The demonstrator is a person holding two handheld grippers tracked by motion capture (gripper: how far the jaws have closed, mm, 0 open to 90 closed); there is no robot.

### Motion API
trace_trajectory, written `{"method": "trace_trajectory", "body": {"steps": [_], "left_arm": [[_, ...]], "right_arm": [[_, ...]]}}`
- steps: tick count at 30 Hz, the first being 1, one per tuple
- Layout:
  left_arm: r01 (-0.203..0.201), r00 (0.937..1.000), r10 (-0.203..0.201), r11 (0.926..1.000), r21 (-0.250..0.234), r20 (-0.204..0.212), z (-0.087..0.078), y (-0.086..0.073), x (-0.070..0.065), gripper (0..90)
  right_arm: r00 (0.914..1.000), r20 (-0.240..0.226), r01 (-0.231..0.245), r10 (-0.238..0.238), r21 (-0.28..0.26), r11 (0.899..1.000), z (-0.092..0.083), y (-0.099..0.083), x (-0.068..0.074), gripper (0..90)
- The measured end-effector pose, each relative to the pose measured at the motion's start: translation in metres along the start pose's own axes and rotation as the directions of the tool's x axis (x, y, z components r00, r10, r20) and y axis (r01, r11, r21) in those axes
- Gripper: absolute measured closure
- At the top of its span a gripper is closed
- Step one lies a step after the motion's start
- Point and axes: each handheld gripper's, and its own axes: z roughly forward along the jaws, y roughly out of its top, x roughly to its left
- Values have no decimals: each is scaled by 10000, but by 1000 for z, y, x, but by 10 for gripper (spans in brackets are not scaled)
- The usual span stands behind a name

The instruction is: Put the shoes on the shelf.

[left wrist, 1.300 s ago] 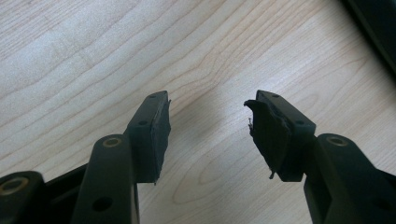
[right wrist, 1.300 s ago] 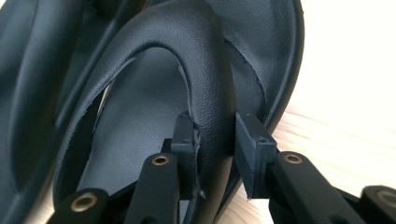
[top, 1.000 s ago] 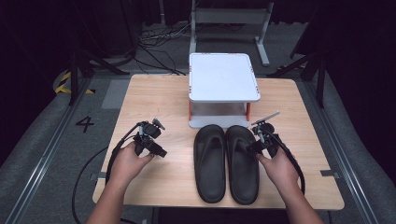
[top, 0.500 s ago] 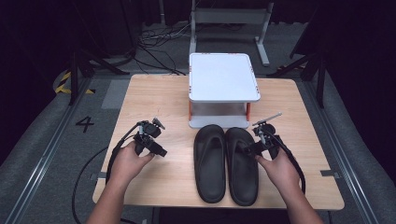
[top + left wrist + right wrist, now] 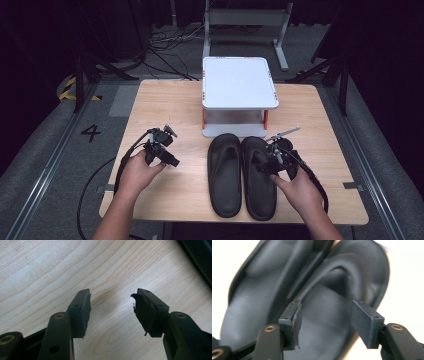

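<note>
— What about the left gripper point(image 5: 170, 161)?
— Its jaws gape over bare table point(image 5: 165, 105), holding nothing.
— The sandals point(image 5: 242, 175)?
— Paired near the front edge, before the white stand point(image 5: 239, 82).
— The right gripper point(image 5: 271, 161)?
— Its jaws, just opened, are released over the right sandal point(image 5: 332, 315).

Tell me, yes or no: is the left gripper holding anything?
No: in the left gripper view the left gripper stands open with bare wooden table between its jaws.

A "4" point(image 5: 90, 133) stands marked on the grey floor point(image 5: 60, 165).
</note>
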Motion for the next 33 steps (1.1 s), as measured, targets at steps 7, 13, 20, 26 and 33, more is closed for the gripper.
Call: {"method": "trace_trajectory", "body": {"steps": [7,13,20,26,33], "left_arm": [[81,10000,-82,9999,-79,-26,-1,-6,1,468],[276,9996,-277,9996,-74,-68,-2,-12,4,468],[404,9990,-406,9991,-94,-201,-4,-23,7,469],[564,9983,-565,9984,-76,-158,-4,-27,8,469],[448,9989,-448,9990,17,-128,-2,-25,7,470]], "right_arm": [[9997,255,4,-14,415,9991,15,6,22,232],[9998,163,71,-74,215,9997,25,11,31,233],[10000,-1,-42,42,685,9976,43,18,37,219],[9978,646,88,-133,701,9975,58,22,41,199],[9975,646,214,-281,1028,9945,77,20,44,196]]}}
